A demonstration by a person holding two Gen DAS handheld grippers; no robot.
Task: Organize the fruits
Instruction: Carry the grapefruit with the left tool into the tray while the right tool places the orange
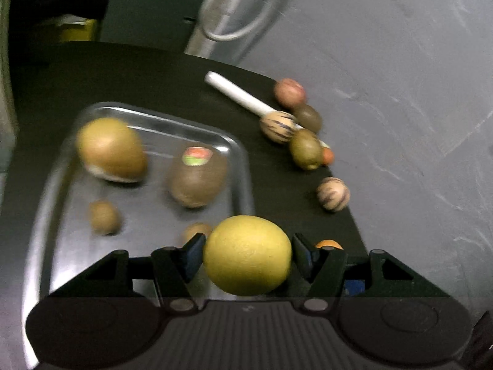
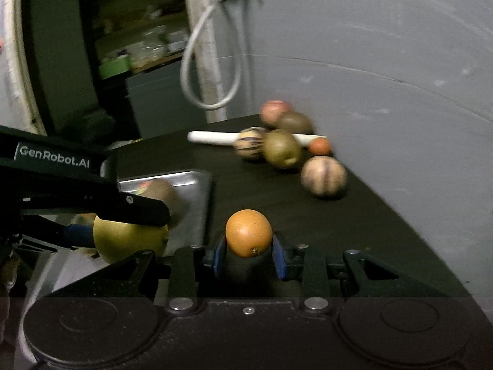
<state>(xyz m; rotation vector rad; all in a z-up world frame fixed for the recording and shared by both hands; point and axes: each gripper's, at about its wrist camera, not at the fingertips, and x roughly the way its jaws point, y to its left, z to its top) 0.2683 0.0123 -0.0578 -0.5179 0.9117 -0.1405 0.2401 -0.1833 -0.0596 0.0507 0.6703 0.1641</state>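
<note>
My left gripper is shut on a big yellow citrus fruit, held over the near right corner of the metal tray. The tray holds a large yellow-brown fruit, a brown fruit with a sticker and small brown fruits. My right gripper is shut on a small orange, just right of the tray. The left gripper with the yellow fruit shows at the left of the right wrist view.
Loose fruits lie on the black table by the grey wall: striped round ones, a green-brown one, a pink one, a small orange-red one. A white stick lies among them. A cable loop hangs behind.
</note>
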